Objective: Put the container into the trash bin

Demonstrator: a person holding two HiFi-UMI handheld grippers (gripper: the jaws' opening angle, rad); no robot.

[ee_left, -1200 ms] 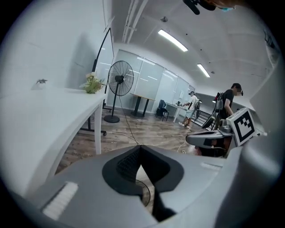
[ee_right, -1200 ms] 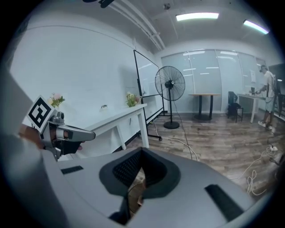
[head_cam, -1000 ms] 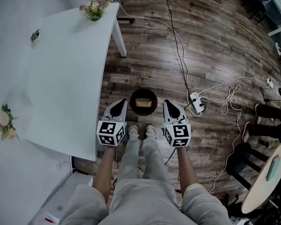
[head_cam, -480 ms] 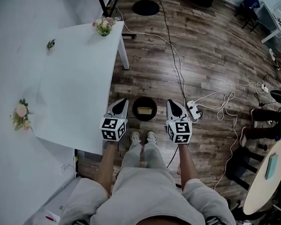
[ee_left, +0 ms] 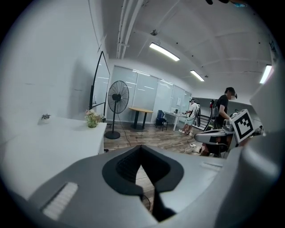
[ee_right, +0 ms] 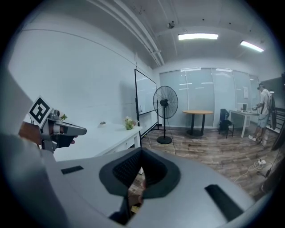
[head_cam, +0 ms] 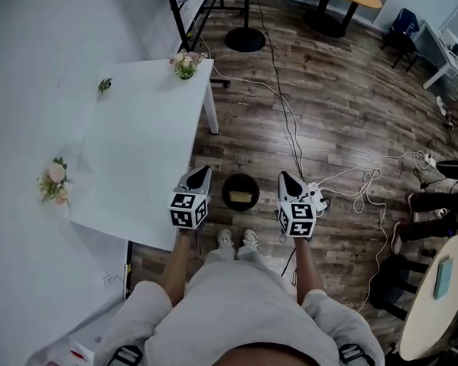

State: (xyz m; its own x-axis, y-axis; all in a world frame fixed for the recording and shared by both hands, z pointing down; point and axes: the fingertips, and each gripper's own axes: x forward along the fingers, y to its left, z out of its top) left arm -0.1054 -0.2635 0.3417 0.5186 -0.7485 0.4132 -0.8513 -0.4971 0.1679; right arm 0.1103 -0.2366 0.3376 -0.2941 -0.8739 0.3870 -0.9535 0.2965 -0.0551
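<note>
Head view: the container [head_cam: 241,196] seems to lie inside the trash bin [head_cam: 226,190], between your left gripper [head_cam: 204,171] and right gripper [head_cam: 284,177], touching neither. Left gripper view: your jaws meet, empty. Right gripper view: jaws closed, holding nothing.

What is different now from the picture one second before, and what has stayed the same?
Both the left tongs and the right tongs have risen away from the trash bin, shut and empty; nothing was taken or released. The container stays inside the bin, and the bin stands where it was beside the white table.
</note>
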